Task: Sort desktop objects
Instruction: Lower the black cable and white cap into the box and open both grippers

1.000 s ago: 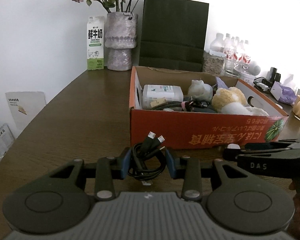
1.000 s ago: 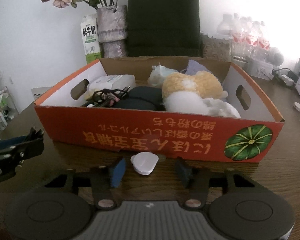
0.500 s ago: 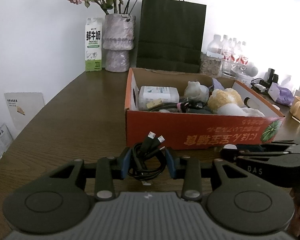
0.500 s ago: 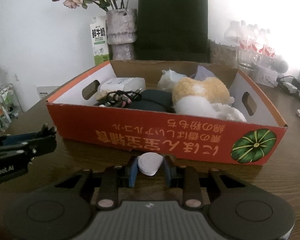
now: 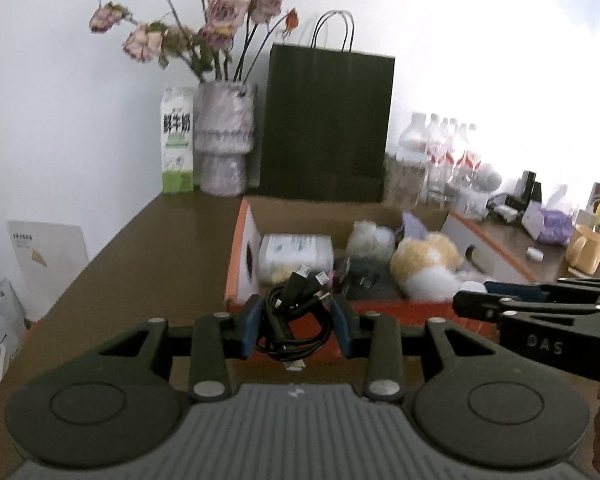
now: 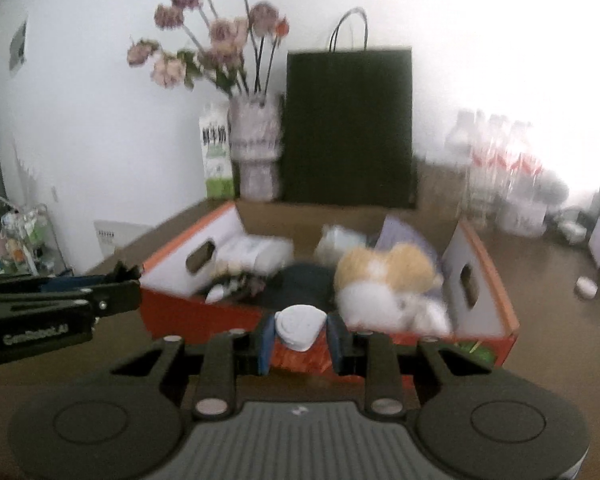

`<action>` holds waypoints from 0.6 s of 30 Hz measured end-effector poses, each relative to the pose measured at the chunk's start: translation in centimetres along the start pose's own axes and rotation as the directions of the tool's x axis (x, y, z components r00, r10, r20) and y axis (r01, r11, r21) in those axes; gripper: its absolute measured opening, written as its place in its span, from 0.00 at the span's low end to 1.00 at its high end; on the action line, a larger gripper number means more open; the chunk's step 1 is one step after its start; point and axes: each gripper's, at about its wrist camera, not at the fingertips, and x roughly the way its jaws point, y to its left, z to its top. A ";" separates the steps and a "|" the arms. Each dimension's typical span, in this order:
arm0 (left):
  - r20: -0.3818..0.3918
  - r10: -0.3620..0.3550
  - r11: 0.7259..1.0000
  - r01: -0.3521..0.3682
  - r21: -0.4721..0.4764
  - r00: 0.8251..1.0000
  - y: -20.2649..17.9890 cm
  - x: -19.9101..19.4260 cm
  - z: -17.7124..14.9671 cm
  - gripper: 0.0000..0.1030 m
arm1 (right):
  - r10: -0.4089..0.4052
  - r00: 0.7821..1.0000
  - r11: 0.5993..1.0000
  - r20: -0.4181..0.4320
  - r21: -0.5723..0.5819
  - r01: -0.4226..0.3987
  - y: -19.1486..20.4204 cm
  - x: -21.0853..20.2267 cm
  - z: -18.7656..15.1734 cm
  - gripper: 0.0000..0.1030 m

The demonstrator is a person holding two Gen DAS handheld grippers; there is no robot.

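Cable bundle point(image 5: 296, 320), limp and light, sits clamped across its coil between the left gripper point(image 5: 297, 326) fingers, before the orange box point(image 5: 240, 256). Right gripper point(image 6: 298, 334) fingers pinch a small white wedge point(image 6: 300, 326), seemingly rigid, by its sides.

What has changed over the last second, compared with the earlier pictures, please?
The right gripper closed on the white piece, which lay loose between open fingers before, and lifted it off the table. The left gripper rose too, so both now look down into the orange box. The cable stayed clamped in the left gripper, and the box and its contents kept their places.
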 end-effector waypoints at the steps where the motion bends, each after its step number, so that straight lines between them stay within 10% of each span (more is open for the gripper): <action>1: 0.010 -0.003 1.000 0.003 0.002 1.000 -0.3 0.2 0.5 0.37 | -0.004 1.000 1.000 0.014 -0.001 0.004 -0.4 -0.2 0.5 0.26; 18: -0.008 0.001 1.000 -0.001 0.001 1.000 -3.4 9.6 4.1 0.37 | -0.077 0.997 0.997 0.005 0.029 0.077 -8.8 6.6 3.0 0.26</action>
